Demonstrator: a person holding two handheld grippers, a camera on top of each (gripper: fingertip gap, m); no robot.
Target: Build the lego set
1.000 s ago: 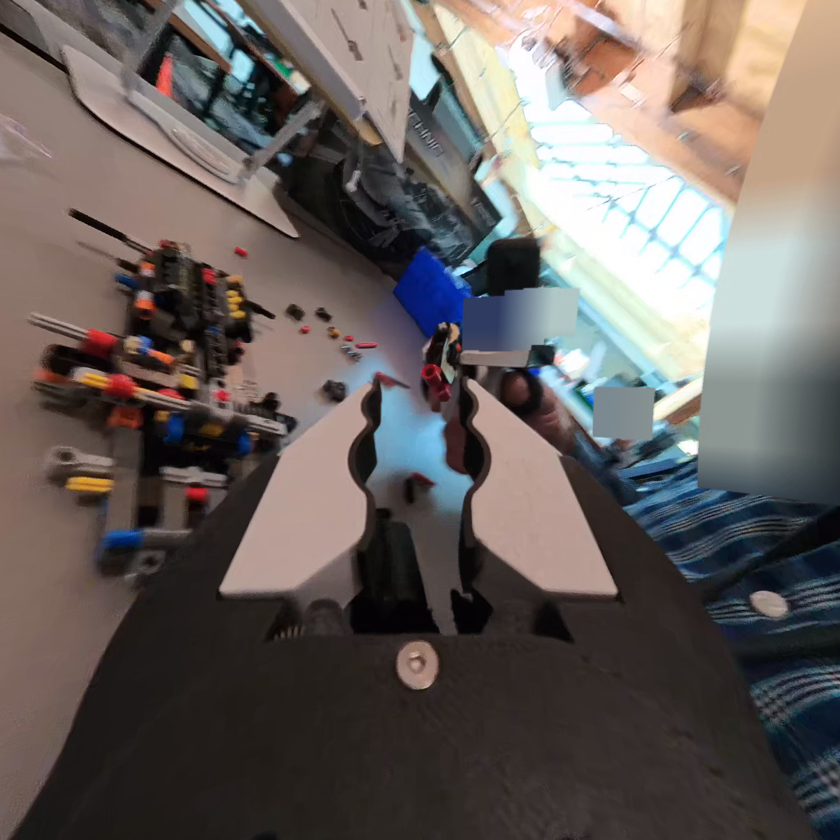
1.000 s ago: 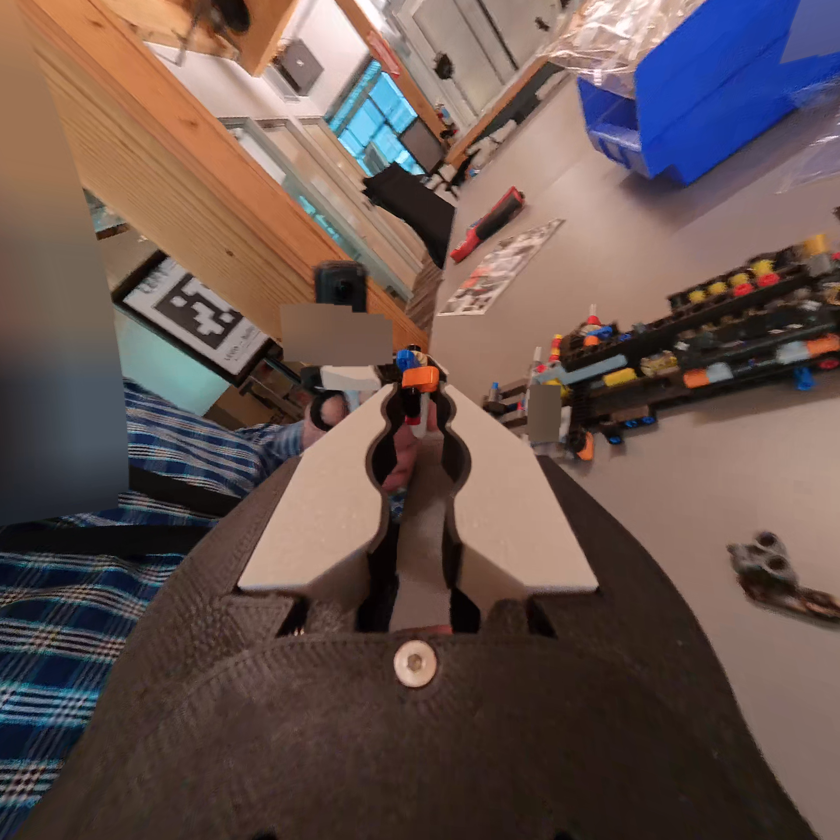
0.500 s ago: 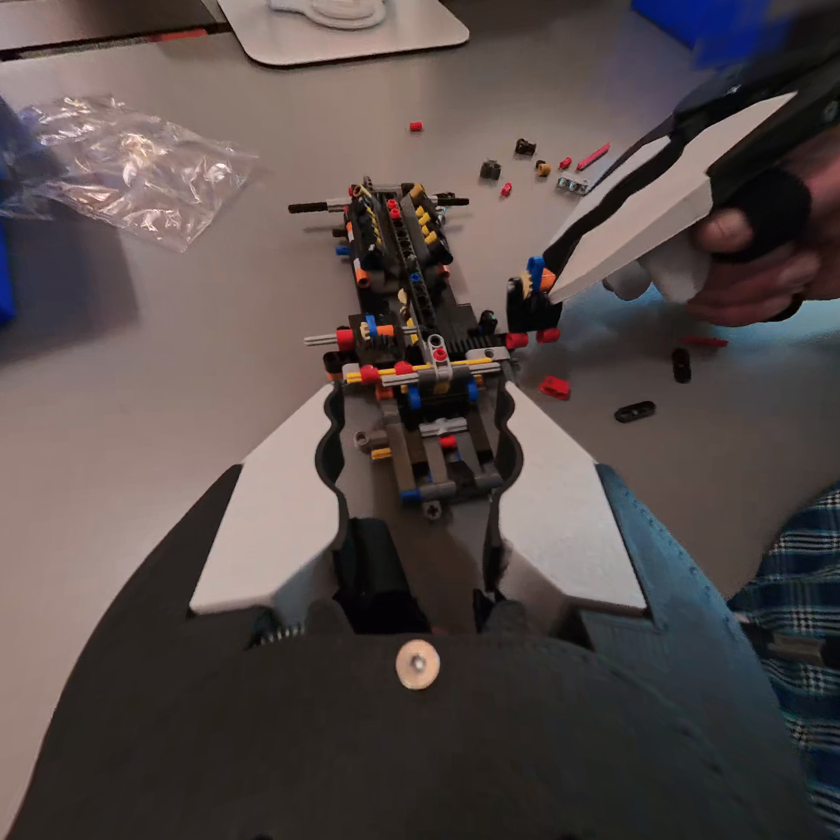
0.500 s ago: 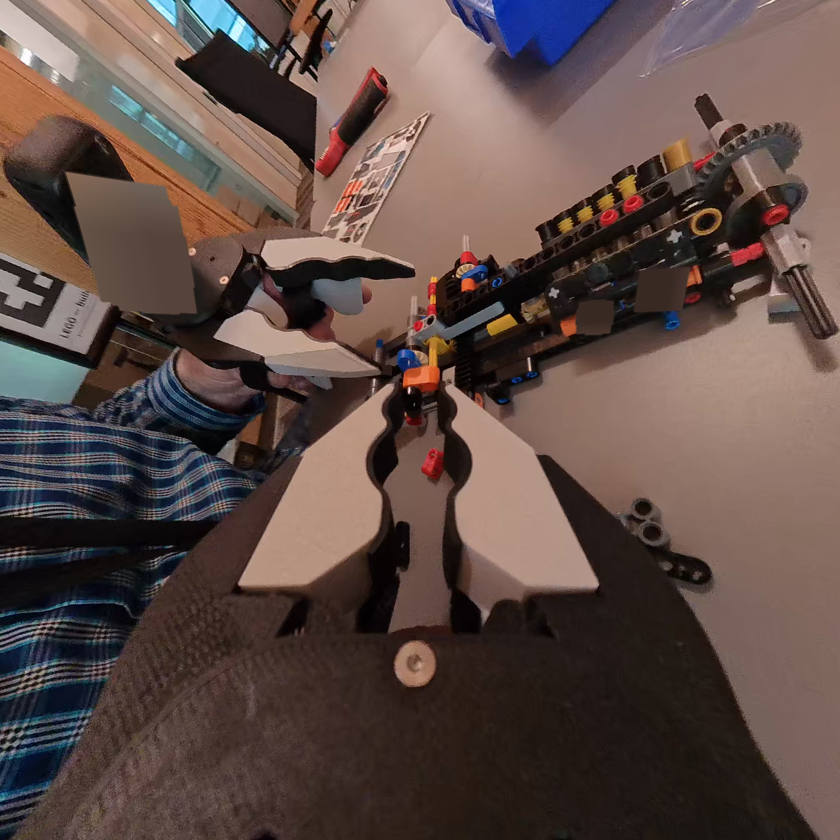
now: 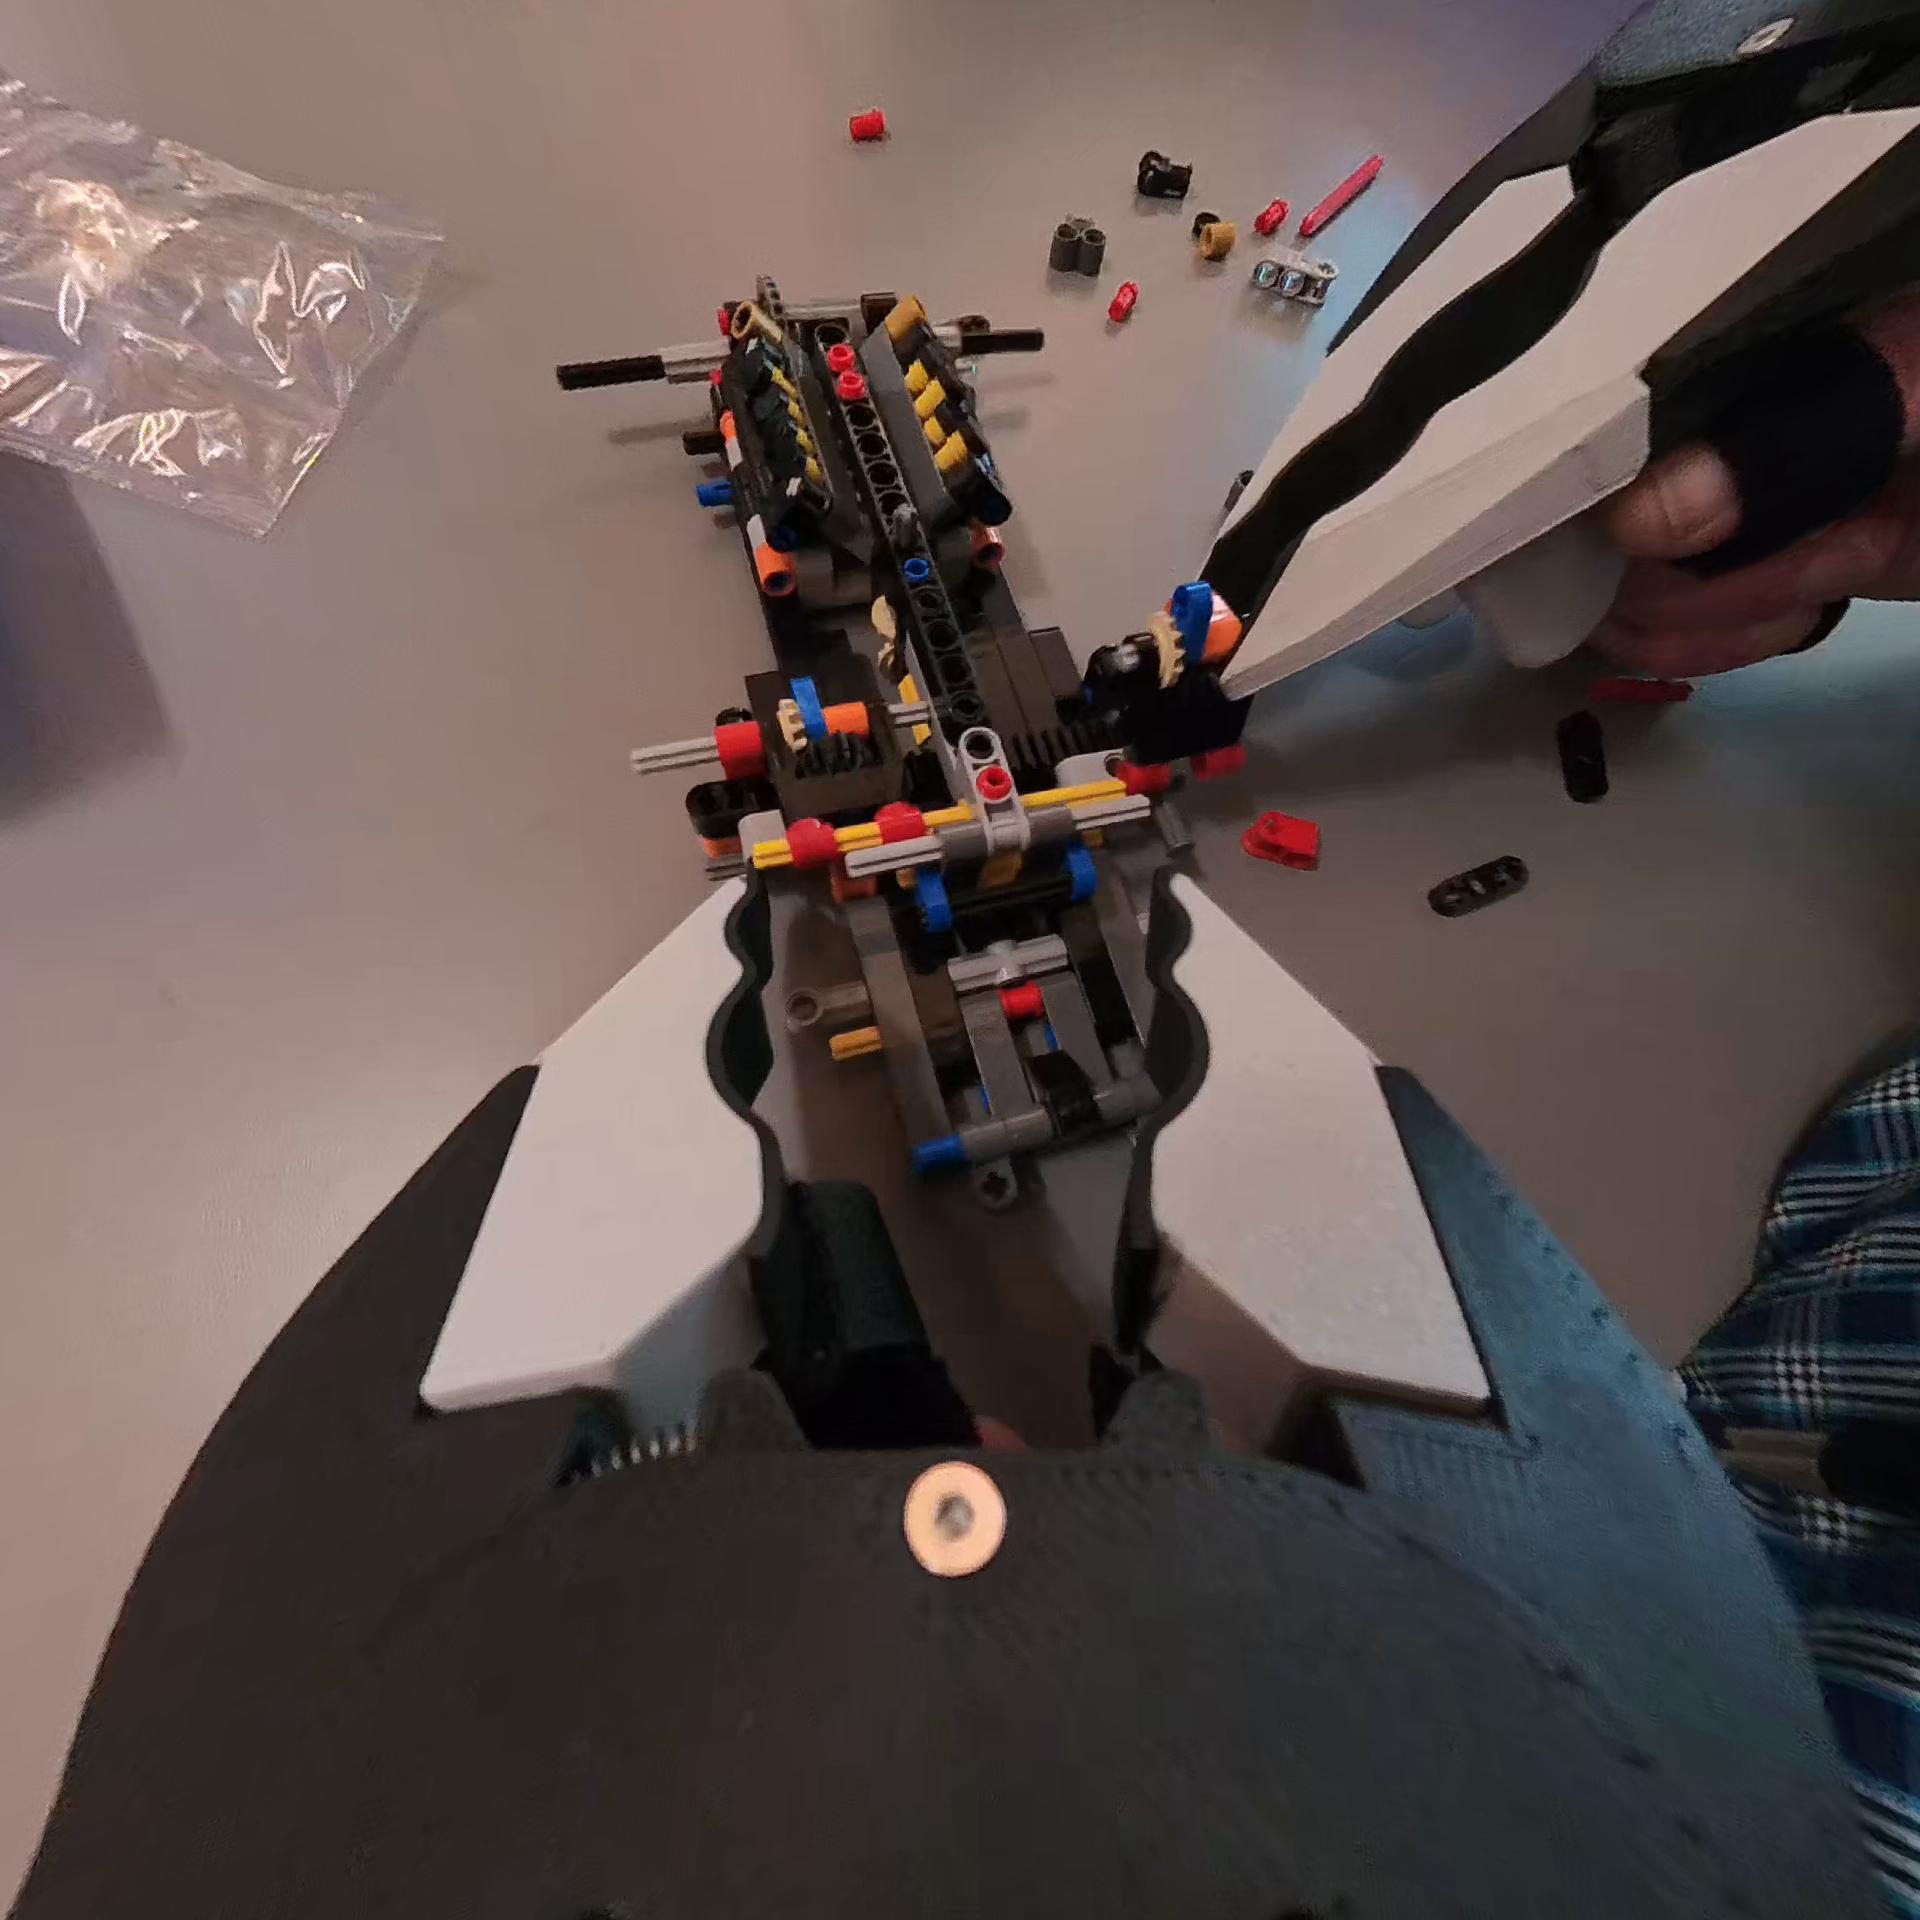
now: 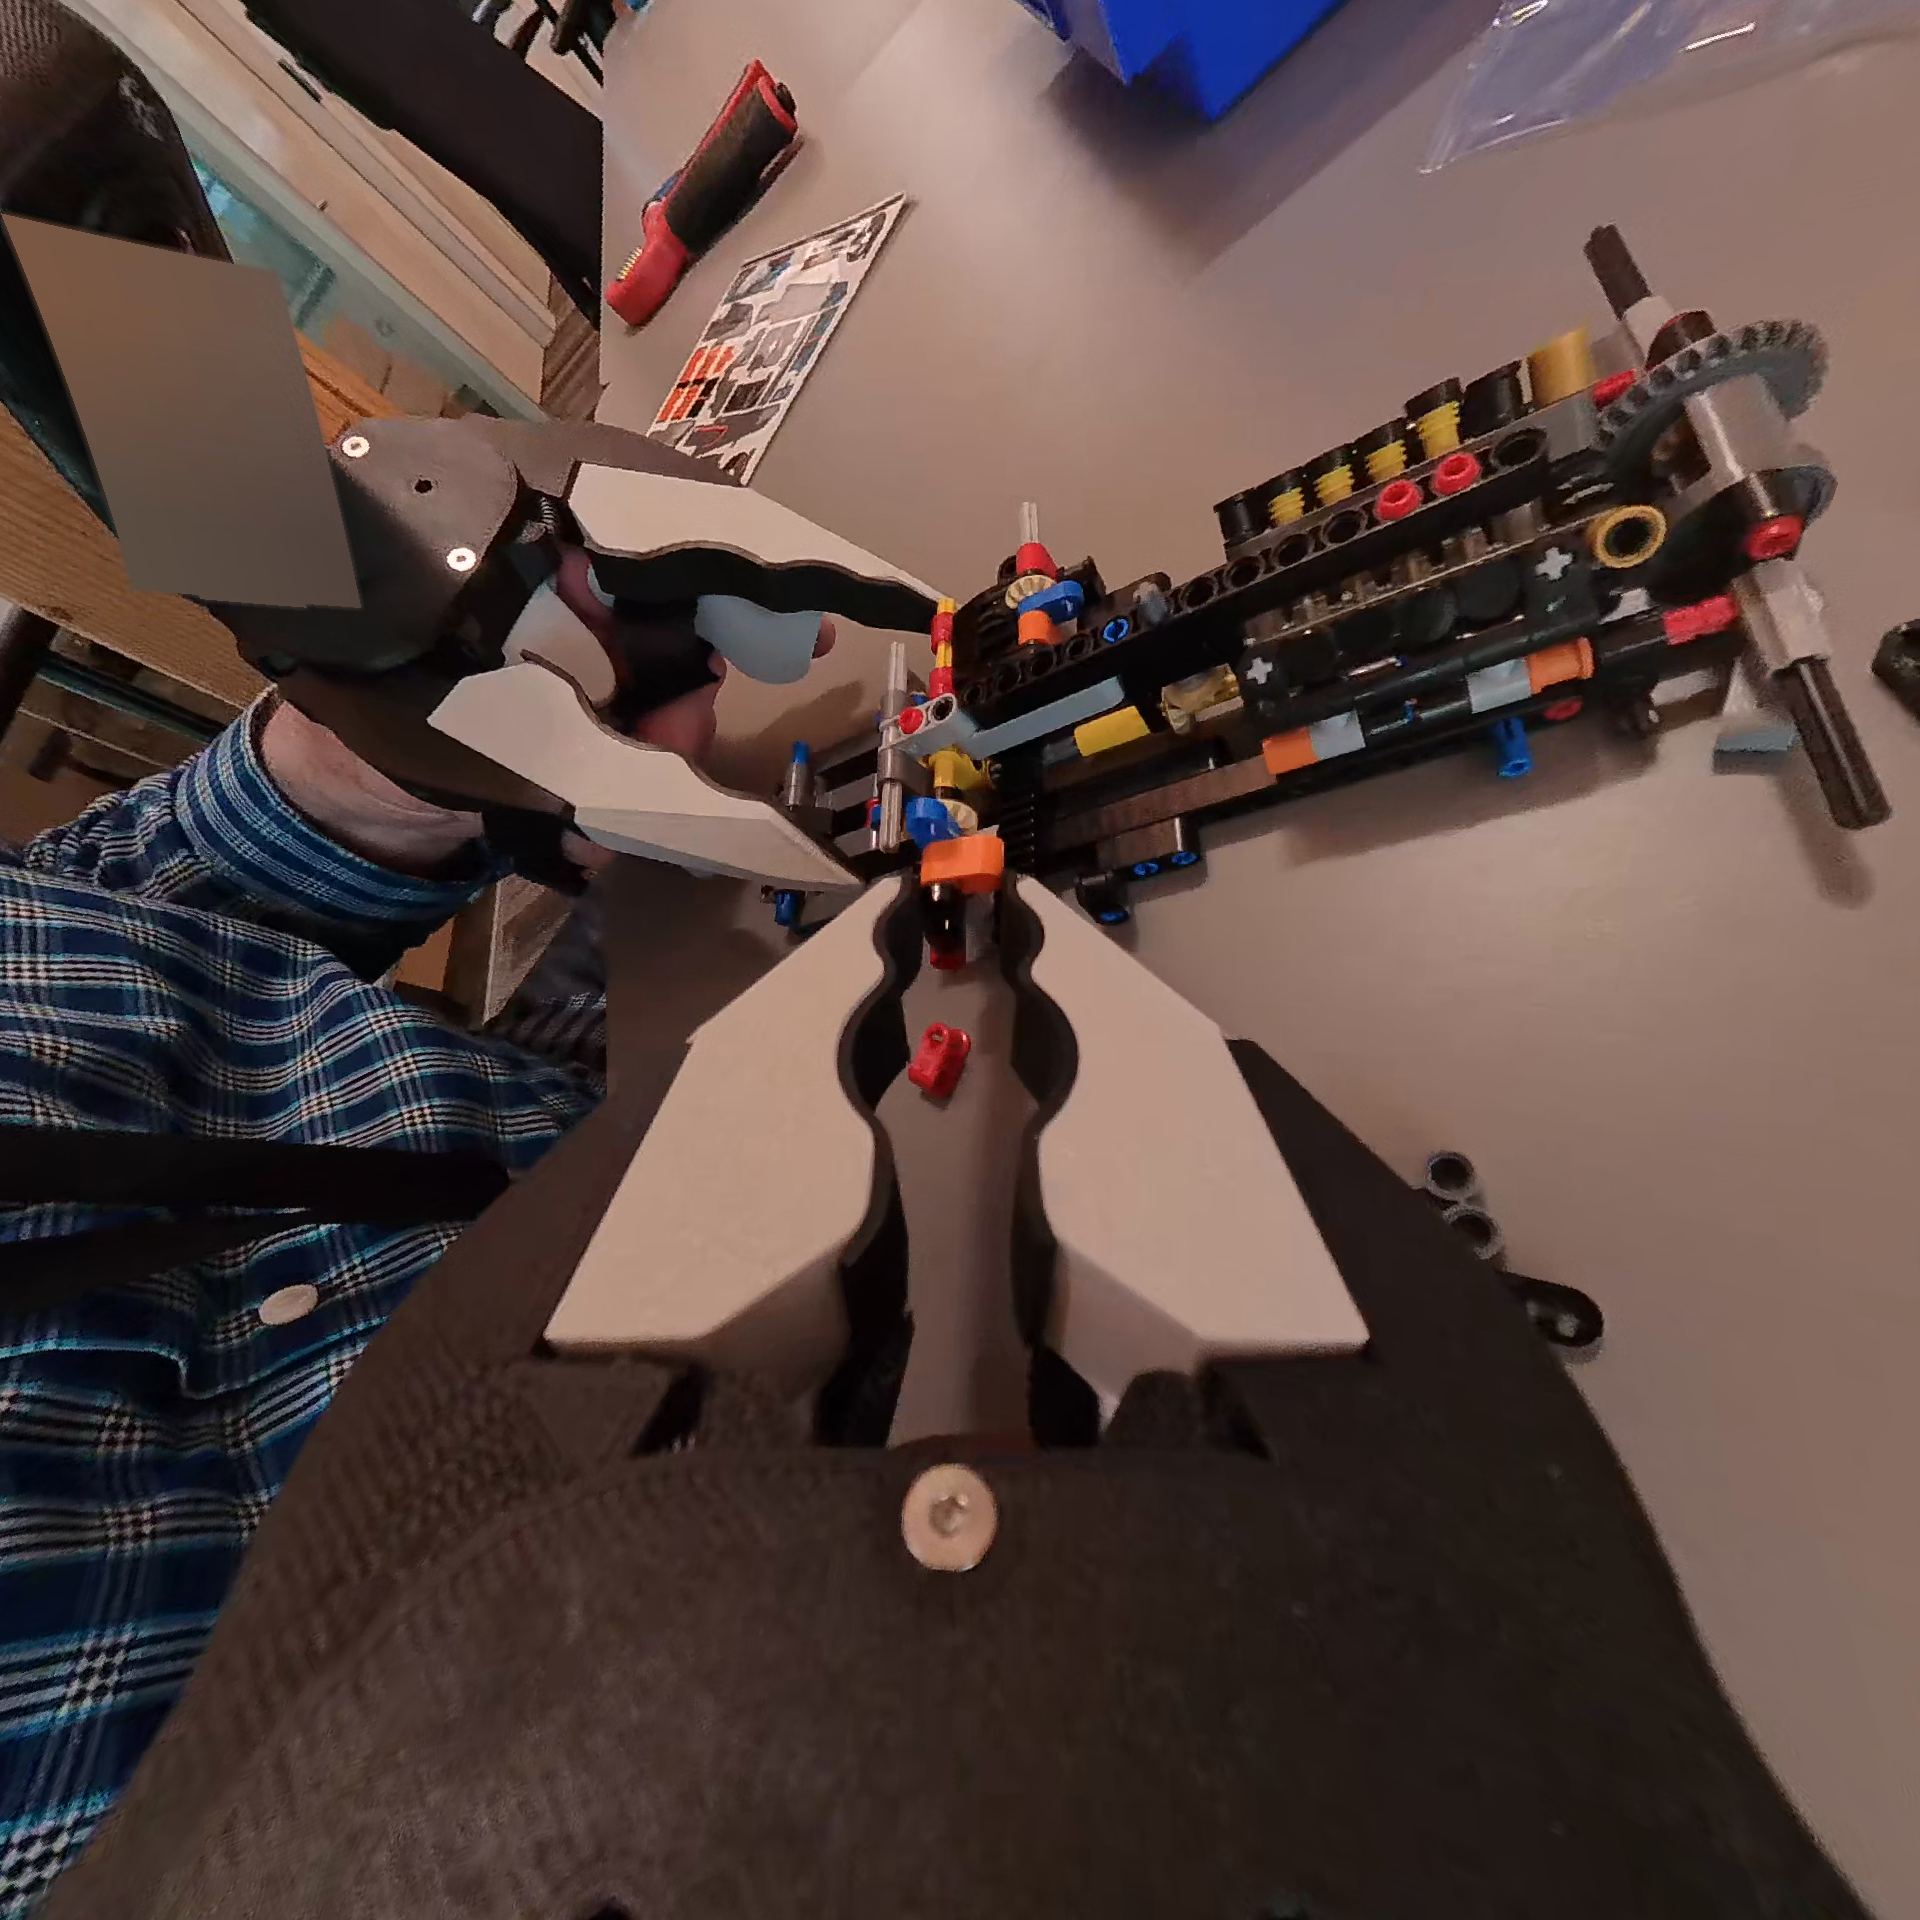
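Observation:
A long black Lego chassis (image 5: 914,582) with red, yellow, blue and orange parts lies on the grey table; it also shows in the right wrist view (image 6: 1351,623). My left gripper (image 5: 956,902) is open, its jaws on either side of the chassis's near end; it also shows in the right wrist view (image 6: 883,743). My right gripper (image 6: 951,899) is shut on a small black sub-assembly (image 6: 958,862) with orange, blue and red parts. It holds the piece against the chassis's right side (image 5: 1174,686). The right gripper also shows in the left wrist view (image 5: 1231,649).
Loose parts lie right of the chassis: a red piece (image 5: 1280,836), a black link (image 5: 1475,885), and several small ones farther off (image 5: 1205,229). A clear plastic bag (image 5: 177,312) lies far left. A sticker sheet (image 6: 774,332), a red-black tool (image 6: 707,192) and a blue bin (image 6: 1195,42) sit beyond. From either gripper's tips it is about 8 cm to the black link (image 5: 1475,885).
Both grippers came down from mid-air to the chassis. The left now straddles its near end. The right carried the sub-assembly to the chassis's right side.

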